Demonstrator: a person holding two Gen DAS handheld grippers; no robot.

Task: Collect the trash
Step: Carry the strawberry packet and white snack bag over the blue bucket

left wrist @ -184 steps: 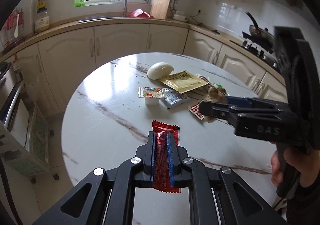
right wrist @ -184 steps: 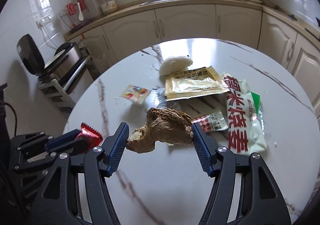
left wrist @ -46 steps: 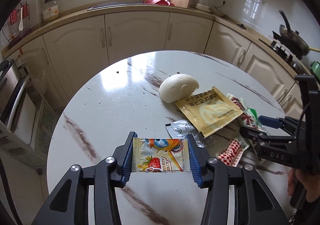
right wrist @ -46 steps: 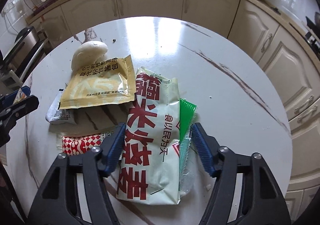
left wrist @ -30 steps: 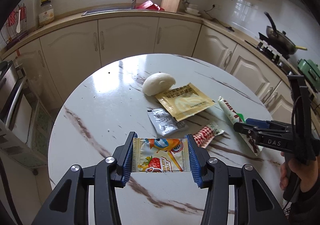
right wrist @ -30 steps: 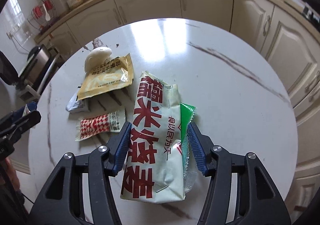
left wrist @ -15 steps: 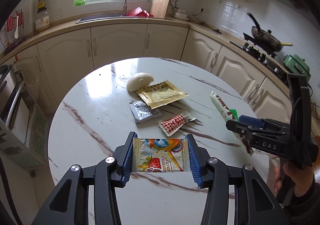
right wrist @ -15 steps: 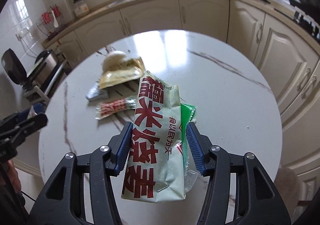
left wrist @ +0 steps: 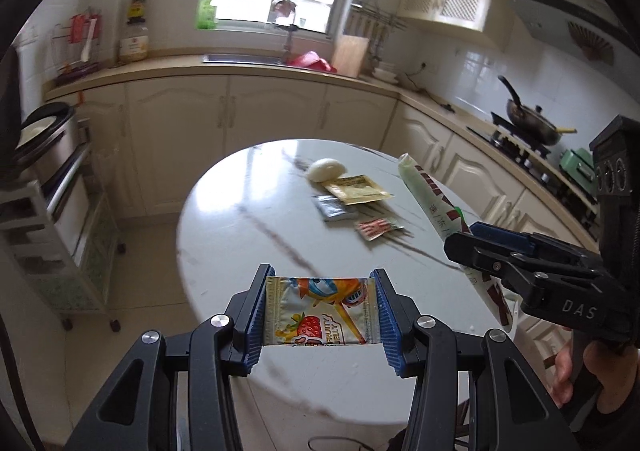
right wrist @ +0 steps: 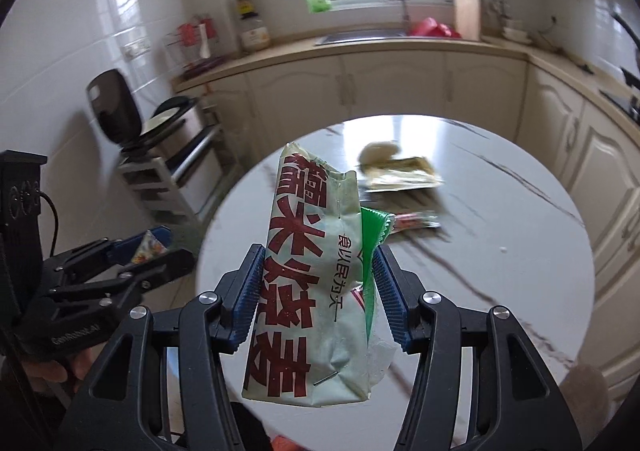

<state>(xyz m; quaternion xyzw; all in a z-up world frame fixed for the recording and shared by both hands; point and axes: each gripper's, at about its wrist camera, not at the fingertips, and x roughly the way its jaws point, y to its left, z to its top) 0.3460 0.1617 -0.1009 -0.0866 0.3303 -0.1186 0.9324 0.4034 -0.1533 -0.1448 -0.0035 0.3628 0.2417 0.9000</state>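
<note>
My left gripper (left wrist: 322, 315) is shut on a small fruit jelly wrapper (left wrist: 320, 313), held in the air over the near edge of the round marble table (left wrist: 240, 211). My right gripper (right wrist: 318, 297) is shut on a long pale green snack bag with red characters (right wrist: 312, 291), also lifted above the table; it shows at the right of the left wrist view (left wrist: 434, 195). On the table lie a white bun (left wrist: 326, 169), a yellow sachet (left wrist: 358, 189), a grey sachet (left wrist: 334, 207) and a red-and-white wrapper (left wrist: 378, 227).
Cream kitchen cabinets (left wrist: 240, 111) curve behind the table, with a sink (left wrist: 244, 59) under the window. A metal cart with an appliance (left wrist: 48, 179) stands at the left. A stove with a pan (left wrist: 528, 127) is at the right.
Both grippers have pulled back and up from the table with their items still held. The table now looks smaller and farther away in both views.
</note>
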